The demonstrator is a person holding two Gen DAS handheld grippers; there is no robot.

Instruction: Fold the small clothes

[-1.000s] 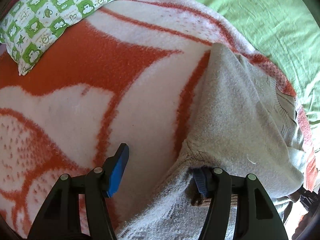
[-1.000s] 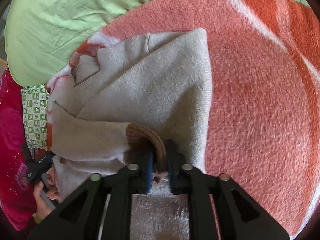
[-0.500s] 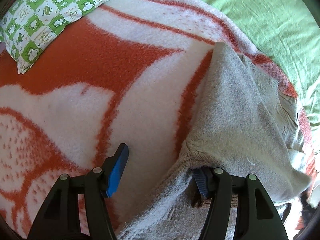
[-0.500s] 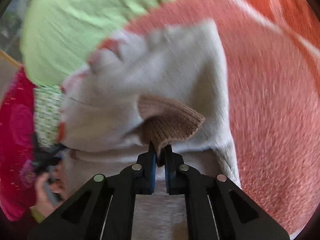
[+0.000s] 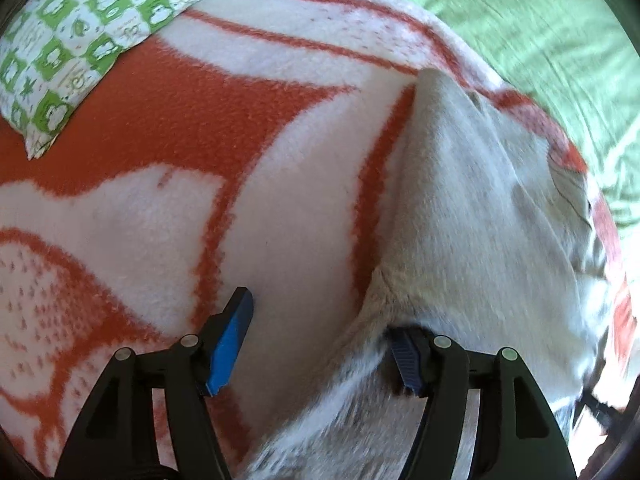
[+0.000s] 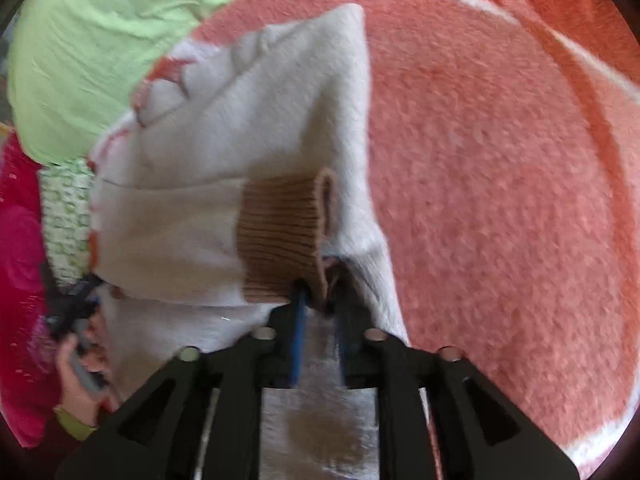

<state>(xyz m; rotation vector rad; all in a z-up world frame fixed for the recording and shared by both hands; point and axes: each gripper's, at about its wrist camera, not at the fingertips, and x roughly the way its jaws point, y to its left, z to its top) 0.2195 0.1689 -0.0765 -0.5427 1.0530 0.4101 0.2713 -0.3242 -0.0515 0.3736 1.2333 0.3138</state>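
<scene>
A small pale grey knit sweater (image 5: 472,208) lies on an orange and white fleece blanket (image 5: 192,120); it also shows in the right wrist view (image 6: 280,120). My left gripper (image 5: 320,340) is open at the sweater's near edge: its right finger is under the fabric, its left finger stands bare over the blanket. My right gripper (image 6: 318,300) is shut on the sweater's brown ribbed cuff (image 6: 280,236) and holds the sleeve across the sweater's body.
A green and white patterned pillow (image 5: 80,40) lies at the far left. A light green sheet (image 5: 540,32) covers the bed beyond the blanket. The person's hand with the left gripper (image 6: 80,364) and a pink cloth (image 6: 20,260) show at the right view's left edge.
My right gripper lifted the brown cuff and carried the sleeve across the sweater's body. The left gripper stayed open at the sweater's edge, hardly moving.
</scene>
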